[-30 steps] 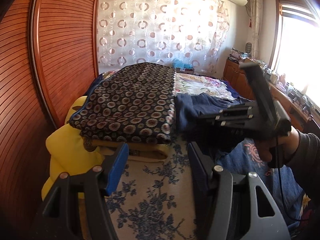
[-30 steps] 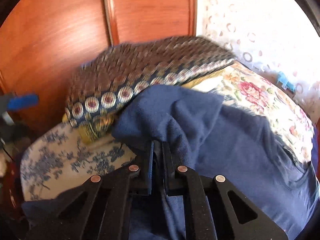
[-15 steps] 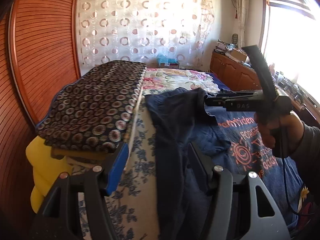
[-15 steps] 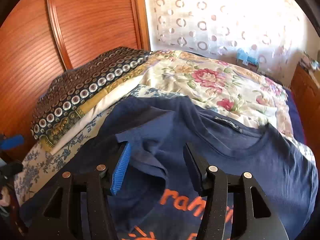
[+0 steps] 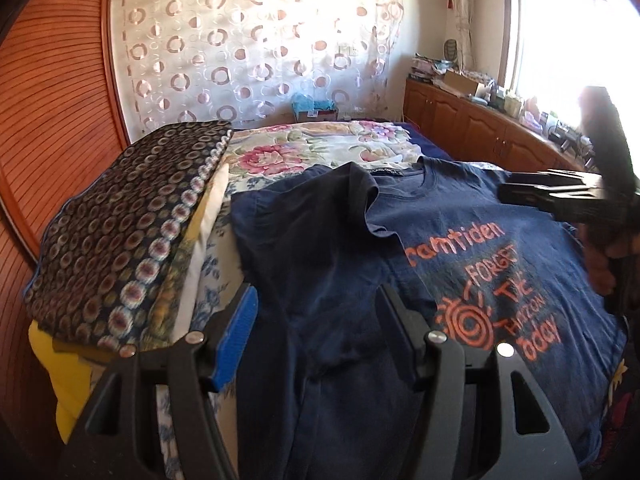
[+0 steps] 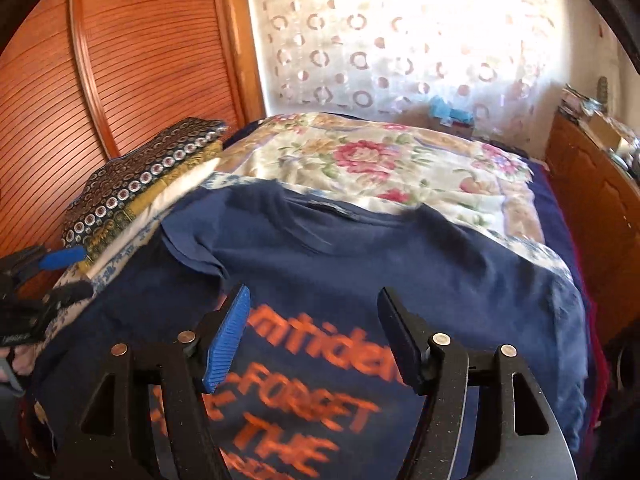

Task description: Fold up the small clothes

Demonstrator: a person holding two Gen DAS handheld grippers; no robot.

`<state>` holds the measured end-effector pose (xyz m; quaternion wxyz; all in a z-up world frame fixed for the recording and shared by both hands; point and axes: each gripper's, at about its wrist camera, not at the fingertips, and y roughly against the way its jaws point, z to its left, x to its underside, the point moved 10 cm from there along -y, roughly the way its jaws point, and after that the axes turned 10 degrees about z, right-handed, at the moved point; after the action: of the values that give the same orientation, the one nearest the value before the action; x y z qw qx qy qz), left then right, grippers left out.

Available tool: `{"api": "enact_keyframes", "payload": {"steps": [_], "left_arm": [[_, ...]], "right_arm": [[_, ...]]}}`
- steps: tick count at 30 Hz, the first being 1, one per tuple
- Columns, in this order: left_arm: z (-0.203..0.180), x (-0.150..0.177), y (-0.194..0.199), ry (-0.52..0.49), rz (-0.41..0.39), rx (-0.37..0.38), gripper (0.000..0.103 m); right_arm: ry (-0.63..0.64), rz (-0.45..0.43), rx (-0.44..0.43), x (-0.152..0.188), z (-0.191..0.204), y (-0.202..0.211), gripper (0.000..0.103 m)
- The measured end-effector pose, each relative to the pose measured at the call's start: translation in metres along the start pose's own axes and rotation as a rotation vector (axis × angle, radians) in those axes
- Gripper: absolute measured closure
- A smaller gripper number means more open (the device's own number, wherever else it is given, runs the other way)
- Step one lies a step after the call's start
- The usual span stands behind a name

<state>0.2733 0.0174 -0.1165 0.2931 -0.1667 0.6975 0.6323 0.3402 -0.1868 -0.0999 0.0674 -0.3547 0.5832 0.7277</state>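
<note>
Left wrist view: navy cotton T-shirt with orange lettering [image 5: 460, 248] is lying print-up on the floral-quilted bed [image 5: 320, 148], one sleeve already folded inward, while left gripper [image 5: 316, 320] and right gripper [image 6: 314, 324] are hovering wide apart, empty, suggesting the opposite sleeve needs pinching next.

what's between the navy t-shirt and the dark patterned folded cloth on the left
In the left wrist view, a strip of blue-flowered bedsheet separates the navy t-shirt from the patterned cloth, which tops a stack of white and yellow folded layers.
</note>
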Motion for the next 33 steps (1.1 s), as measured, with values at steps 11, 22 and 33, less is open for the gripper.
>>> {"api": "enact_keyframes", "payload": {"steps": [11, 22, 33], "left_arm": [[0.002, -0.068, -0.063, -0.045, 0.077, -0.056, 0.042], [-0.03, -0.097, -0.127, -0.094, 0.183, -0.024, 0.042], [-0.029, -0.114, -0.133, -0.108, 0.156, -0.077, 0.042]], "right_arm": [[-0.047, -0.004, 0.004, 0.022, -0.032, 0.013, 0.035], [-0.07, -0.017, 0.024, 0.028, -0.06, 0.021, 0.035], [-0.116, -0.034, 0.062, 0.039, -0.097, 0.036, 0.035]]}}
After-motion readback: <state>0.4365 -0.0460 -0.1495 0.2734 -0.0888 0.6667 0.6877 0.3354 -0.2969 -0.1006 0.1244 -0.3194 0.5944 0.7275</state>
